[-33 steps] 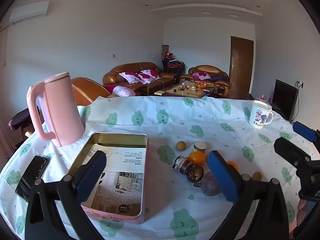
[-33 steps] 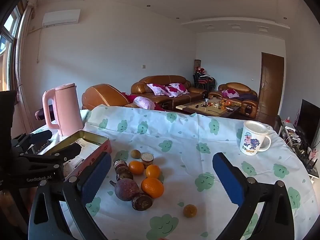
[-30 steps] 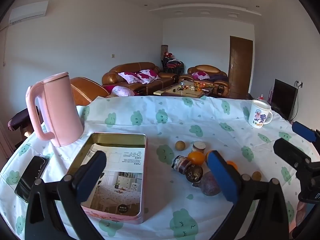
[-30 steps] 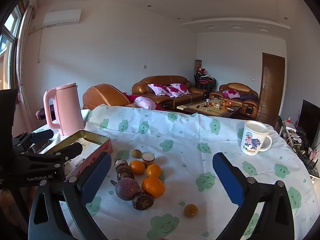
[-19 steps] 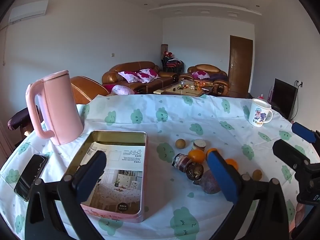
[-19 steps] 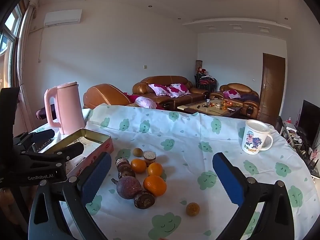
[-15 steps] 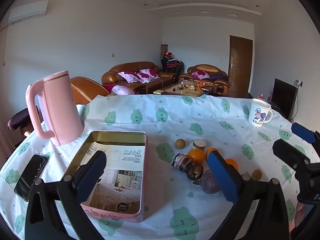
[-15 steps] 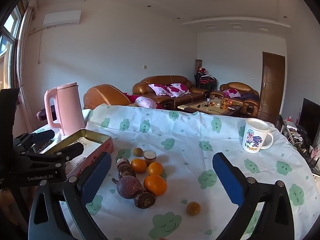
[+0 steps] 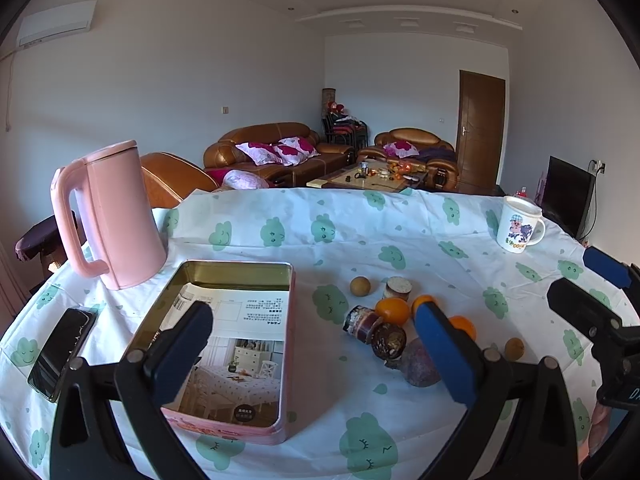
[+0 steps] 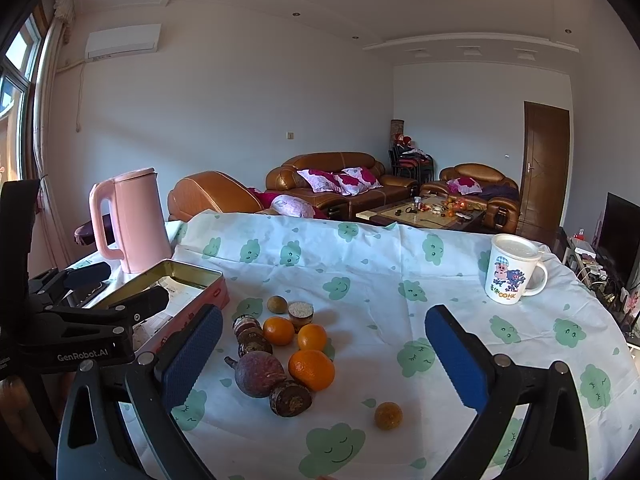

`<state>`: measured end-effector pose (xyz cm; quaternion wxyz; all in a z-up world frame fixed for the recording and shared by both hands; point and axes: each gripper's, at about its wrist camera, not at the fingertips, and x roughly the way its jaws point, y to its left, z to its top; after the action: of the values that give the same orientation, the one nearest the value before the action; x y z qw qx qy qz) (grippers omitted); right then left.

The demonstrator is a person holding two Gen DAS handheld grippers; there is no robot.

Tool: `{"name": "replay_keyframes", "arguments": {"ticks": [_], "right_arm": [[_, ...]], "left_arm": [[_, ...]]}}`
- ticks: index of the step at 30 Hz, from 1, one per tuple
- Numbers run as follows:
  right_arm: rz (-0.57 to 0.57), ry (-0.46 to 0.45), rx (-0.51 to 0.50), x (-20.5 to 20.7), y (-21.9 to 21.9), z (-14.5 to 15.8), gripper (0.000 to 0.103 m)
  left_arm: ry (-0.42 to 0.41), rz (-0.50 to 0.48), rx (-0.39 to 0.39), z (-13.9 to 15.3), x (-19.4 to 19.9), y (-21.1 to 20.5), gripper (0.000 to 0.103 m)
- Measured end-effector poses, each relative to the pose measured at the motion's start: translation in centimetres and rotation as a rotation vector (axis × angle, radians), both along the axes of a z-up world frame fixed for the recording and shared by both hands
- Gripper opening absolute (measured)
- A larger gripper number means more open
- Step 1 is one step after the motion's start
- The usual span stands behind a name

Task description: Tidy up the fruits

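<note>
A cluster of fruit lies on the cloud-print tablecloth [image 10: 368, 280]: three oranges, the largest [image 10: 311, 369] nearest, a purple passion fruit [image 10: 259, 373], dark round fruits [image 10: 290, 398], and small brown fruits [image 10: 388, 415]. The cluster also shows in the left wrist view [image 9: 392, 310]. An open pink tin [image 9: 288, 320] with printed paper inside sits left of the fruit. My left gripper [image 9: 316, 354] is open and empty above the tin's right side. My right gripper [image 10: 324, 354] is open and empty above the fruit.
A pink kettle [image 9: 108, 216] stands at the table's back left. A black phone [image 9: 62, 352] lies at the left edge. A white cartoon mug [image 10: 512, 276] stands at the back right. Sofas and a coffee table lie beyond.
Both views have drifted only slightly. The right gripper has edged a little to the left and forward. Both grippers remain open and empty; no fruit has moved.
</note>
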<state>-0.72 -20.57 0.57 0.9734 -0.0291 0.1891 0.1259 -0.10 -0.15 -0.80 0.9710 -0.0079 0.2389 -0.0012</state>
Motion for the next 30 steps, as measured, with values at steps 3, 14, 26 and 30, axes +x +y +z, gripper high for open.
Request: {"name": "replay_keyframes", "arguments": {"ticks": [3,14,26,30], "right_arm": [[-0.001,0.002,0.001,-0.07,-0.03,-0.01,0.102],[-0.001,0.004,0.004,-0.02,-0.07,-0.14,0.102],[0.001,0.006,0.010,-0.36,0.17,-0.24,0.102],[0.001,0.004,0.006,0.01,-0.17,-0.25,0.102]], "left_arm": [[0.000,0.000,-0.001,0.00,0.01,-0.02,0.103],[0.000,0.000,0.001,0.01,0.03,-0.04,0.103],[0.000,0.000,0.001,0.00,0.03,-0.04,0.103],[0.002,0.000,0.001,-0.08,0.03,-0.06,0.103]]}}
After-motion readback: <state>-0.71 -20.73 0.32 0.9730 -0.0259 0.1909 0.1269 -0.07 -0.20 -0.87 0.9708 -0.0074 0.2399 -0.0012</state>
